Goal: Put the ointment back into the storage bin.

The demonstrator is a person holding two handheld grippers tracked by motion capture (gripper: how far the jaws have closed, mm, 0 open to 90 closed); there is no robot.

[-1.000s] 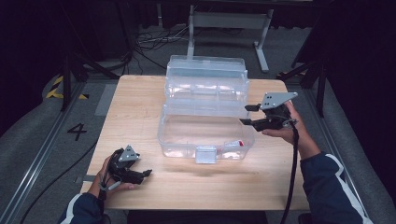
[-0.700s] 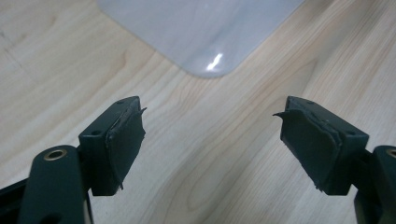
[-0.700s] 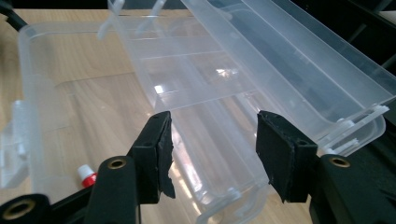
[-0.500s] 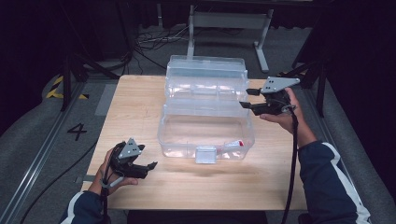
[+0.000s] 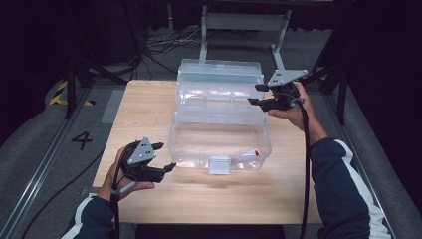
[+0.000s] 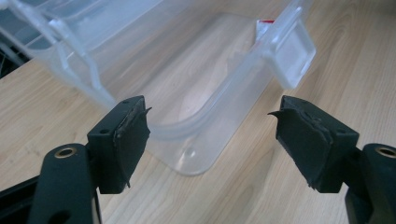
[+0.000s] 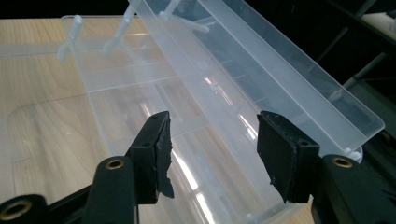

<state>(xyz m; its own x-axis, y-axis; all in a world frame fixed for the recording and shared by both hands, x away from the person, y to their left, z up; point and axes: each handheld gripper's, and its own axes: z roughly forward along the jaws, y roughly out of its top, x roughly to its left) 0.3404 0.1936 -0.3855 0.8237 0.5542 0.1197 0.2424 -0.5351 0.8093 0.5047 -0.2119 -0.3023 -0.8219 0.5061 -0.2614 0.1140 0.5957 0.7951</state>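
Clear plastic lidded box (image 5: 219, 134) lies open on our wooden bench (image 5: 149, 109), untouched: left tongs (image 5: 164, 157) spread before its near corner, right tongs (image 5: 255, 94) spread beside the raised lid (image 5: 219, 79), closing still ahead.

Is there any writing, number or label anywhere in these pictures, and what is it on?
"4": a dark numeral painted on the grey floor left of the table.
A small red and white sticker sits on the front right of the clear plastic box, near its latch; any print on it is too small to read.
Nothing else bears readable text.
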